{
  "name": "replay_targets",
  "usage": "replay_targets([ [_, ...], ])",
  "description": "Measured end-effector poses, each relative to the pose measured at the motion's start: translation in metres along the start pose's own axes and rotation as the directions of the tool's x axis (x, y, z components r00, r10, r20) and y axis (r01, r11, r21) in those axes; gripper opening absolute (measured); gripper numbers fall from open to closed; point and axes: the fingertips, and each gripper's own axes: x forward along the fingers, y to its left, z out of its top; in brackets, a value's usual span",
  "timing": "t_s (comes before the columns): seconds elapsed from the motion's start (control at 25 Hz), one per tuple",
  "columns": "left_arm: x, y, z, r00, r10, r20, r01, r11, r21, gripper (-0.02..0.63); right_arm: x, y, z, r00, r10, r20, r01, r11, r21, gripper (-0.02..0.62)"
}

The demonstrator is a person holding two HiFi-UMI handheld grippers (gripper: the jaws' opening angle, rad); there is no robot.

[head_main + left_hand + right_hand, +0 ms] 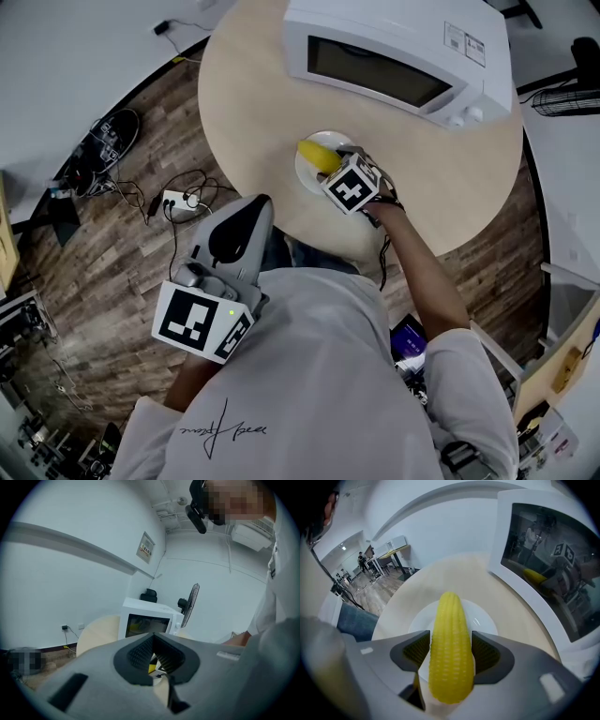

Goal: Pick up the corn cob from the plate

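Corn cob point(449, 616) on plate point(483, 618), between spread fingers point(415, 651) of right gripper point(450, 638) pointing steeply down, left gripper point(153, 640) pressed together

Nothing here reads out in full.

- Microwave point(394, 56): two printed stickers point(466, 42) on its top, at the right end. The print is too small to read.
- Your shirt point(309, 375): dark handwritten-style script point(223, 429) across the back, upside down in the head view. The letters are not legible.
- Wall point(93, 527): small notice point(146, 547) with red marks, seen in the left gripper view. The wording is unreadable.
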Motion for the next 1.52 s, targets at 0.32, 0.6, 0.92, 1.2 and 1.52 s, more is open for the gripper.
replay_targets([
  [0.32, -0.006, 0.003, -0.002, 1.0, 0.007, 0.003, -0.007, 1.0, -0.006, -0.005, 0.005, 0.001, 0.003, 1.0, 0.0, -0.02, 0.0, 1.0, -0.007, 0.276],
  [0.6, -0.009, 0.002, -0.002, 1.0, 0.005, 0.008, -0.005, 1.0, -0.009, -0.005, 0.006, -0.002, 0.003, 0.999, 0.004, -0.054, -0.004, 1.0, 0.0, 0.284],
  [0.92, -0.016, 0.001, -0.002, 1.0, 0.014, 0.019, -0.013, 1.0, -0.011, -0.005, 0.005, -0.004, 0.003, 0.998, -0.022, -0.053, 0.025, 0.998, 0.05, 0.27],
  [1.2, -0.023, -0.003, -0.003, 1.0, 0.009, 0.022, -0.009, 1.0, -0.008, -0.005, 0.003, -0.004, 0.002, 0.998, -0.042, -0.04, 0.046, 0.994, 0.094, 0.269],
  [1.52, -0.029, 0.002, -0.012, 0.999, 0.028, 0.021, -0.028, 0.999, -0.025, -0.005, -0.006, -0.004, -0.005, 0.999, -0.046, -0.014, 0.048, 0.986, 0.158, 0.27],
])
